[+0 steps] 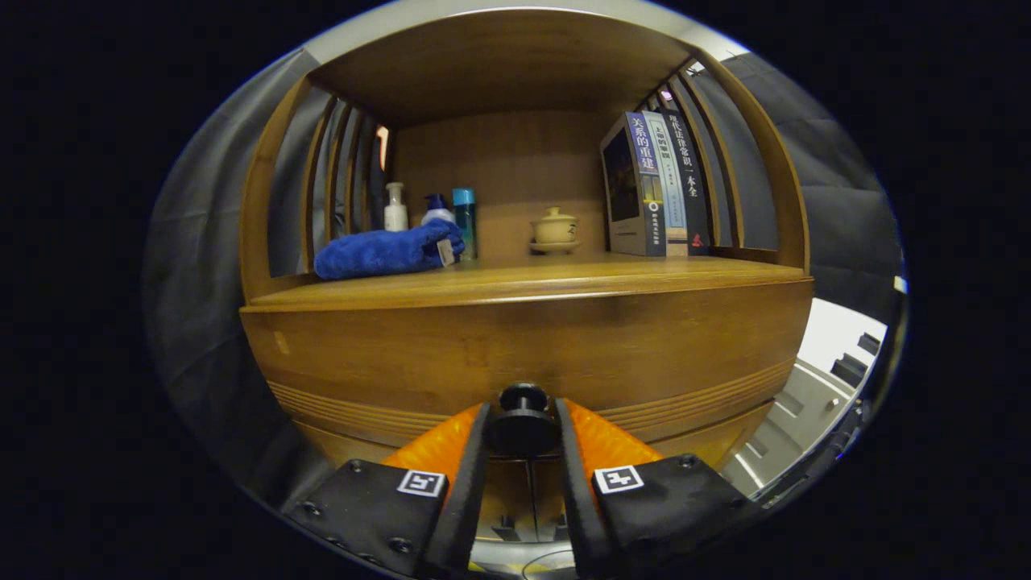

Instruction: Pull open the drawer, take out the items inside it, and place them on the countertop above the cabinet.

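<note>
The tongs are pinched on the black round knob of the drawer; both fingers are seen pressed against its sides. The knob is mounted low on the middle of the wooden drawer front, directly below the desk of the cabinet.

The drawer front is judged stiff and fairly heavy, so a steady pull is likely needed. The knob is small, hard and probably smooth; it is best held at its narrow neck behind the head, so that the fingers cannot slide off.

The drawer's long axis runs side to side across the cabinet, and its face is turned toward the tongs. The knob's stem points straight out along the fingers, which is also judged to be the sliding direction.

Whether the drawer is opened at all cannot be told, and its contents are hidden.

On the desk a blue towel, three small bottles, a lidded cup and upright books are stood. Free space is left between the towel and the books.
</note>
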`<state>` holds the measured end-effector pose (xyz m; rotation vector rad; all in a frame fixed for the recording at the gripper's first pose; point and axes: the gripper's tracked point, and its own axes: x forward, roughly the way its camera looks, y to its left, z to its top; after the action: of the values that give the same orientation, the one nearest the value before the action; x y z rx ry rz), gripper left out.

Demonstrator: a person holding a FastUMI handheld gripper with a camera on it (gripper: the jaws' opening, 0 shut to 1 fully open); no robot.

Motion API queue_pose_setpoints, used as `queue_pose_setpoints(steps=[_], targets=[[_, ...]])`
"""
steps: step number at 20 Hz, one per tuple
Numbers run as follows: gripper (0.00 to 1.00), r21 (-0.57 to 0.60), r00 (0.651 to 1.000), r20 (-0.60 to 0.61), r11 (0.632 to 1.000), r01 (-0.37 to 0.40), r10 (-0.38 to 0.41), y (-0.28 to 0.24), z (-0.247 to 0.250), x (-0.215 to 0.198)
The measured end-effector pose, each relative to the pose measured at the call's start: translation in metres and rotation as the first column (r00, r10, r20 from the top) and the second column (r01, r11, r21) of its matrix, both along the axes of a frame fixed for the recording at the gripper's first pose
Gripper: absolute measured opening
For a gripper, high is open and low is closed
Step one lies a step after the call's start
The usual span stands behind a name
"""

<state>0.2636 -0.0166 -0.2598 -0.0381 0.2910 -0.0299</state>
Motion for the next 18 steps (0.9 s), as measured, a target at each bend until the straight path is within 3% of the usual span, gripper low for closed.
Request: queue_pose_setpoints(steps=[6,18], targets=[[0.39,-0.018,0.998,-0.055,1.000,-0.026,0.025,-0.002,-0.008,-0.004],[0.38,-0.013,0.996,-0.031,0.997,-0.079,0.079,0.006,0.010,-0.131]])
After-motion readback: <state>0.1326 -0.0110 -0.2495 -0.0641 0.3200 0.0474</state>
